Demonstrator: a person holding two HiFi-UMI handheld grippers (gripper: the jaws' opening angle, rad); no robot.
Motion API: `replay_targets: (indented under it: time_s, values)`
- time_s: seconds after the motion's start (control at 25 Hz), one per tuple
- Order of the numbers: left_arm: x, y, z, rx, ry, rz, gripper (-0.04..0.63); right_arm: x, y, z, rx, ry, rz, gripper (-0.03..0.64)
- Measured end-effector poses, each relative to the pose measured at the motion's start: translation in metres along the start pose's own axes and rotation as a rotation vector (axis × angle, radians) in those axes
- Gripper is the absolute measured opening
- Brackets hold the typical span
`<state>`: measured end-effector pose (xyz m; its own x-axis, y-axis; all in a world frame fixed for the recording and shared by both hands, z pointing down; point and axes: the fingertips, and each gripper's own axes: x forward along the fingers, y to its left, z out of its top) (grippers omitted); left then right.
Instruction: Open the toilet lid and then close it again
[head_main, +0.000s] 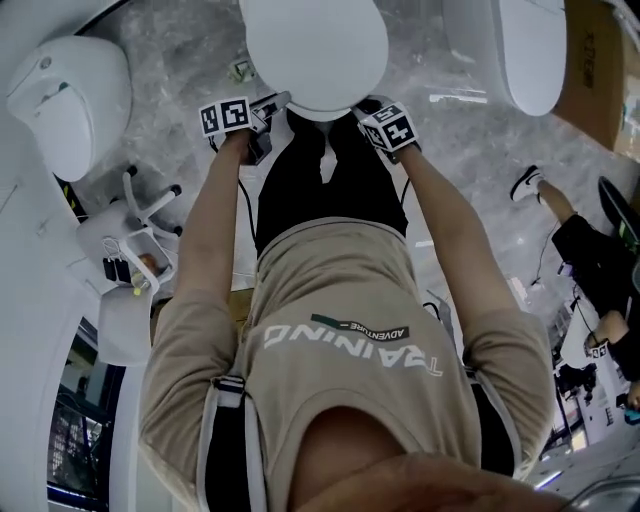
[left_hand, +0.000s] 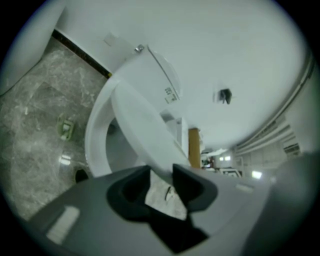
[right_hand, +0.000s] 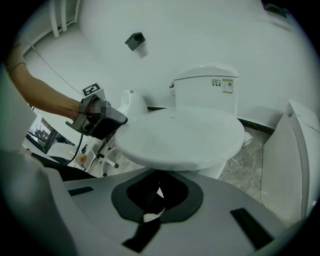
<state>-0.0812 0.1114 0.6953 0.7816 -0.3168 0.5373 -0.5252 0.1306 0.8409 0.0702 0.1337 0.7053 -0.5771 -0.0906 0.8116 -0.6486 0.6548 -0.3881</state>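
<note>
We look down on the toilet lid (head_main: 315, 50), which belongs to the middle toilet of three. In the left gripper view it stands partly raised, tilted up off the seat ring (left_hand: 97, 145), with its hinge side toward the tank (right_hand: 207, 87). The left gripper (left_hand: 161, 175) is at the left part of the lid's front rim. Its jaws stand wide apart and press on nothing; the rim ends just above the gap, and through the gap we see only grey floor. The right gripper (right_hand: 155, 187) is under the right part of the front rim. Its jaws stand only a little apart, with a pale sliver between them, and we see nothing clamped there. We therefore judge that the opening step is about half done and that the lid is carried from below, not held. This is the main danger. The glossy rim can slide off the jaws if a gripper tilts or draws back toward us, and then the lid would fall and slam on the seat ring. If one hand rises faster than the other, the lid would twist on its hinge. A hard push near the top could also knock it against the tank.
</note>
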Motion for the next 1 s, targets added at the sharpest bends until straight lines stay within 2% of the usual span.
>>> replay_targets:
  time_s: [0.2,0.56,0.72,0.88,1.0]
  values:
    - [-0.020,-0.005,0.042,-0.038,-0.015,-0.037,0.146,0.003,0.000,0.050,0.013,0.004,-0.028,0.009]
    - [-0.034,-0.036,0.085,-0.080,-0.076,-0.127,0.153,-0.014,-0.013,0.107,0.042,-0.043,-0.044,0.009]
    - [-0.040,-0.050,0.109,-0.108,-0.144,-0.144,0.155,-0.022,-0.018,0.133,-0.012,-0.051,-0.009,0.009]
    - [-0.049,-0.060,0.120,-0.177,-0.260,-0.168,0.152,-0.031,-0.018,0.142,-0.127,-0.001,0.038,0.009]
    - [-0.057,-0.066,0.126,-0.203,-0.336,-0.178,0.143,-0.036,-0.025,0.152,-0.145,0.005,0.066,0.009]
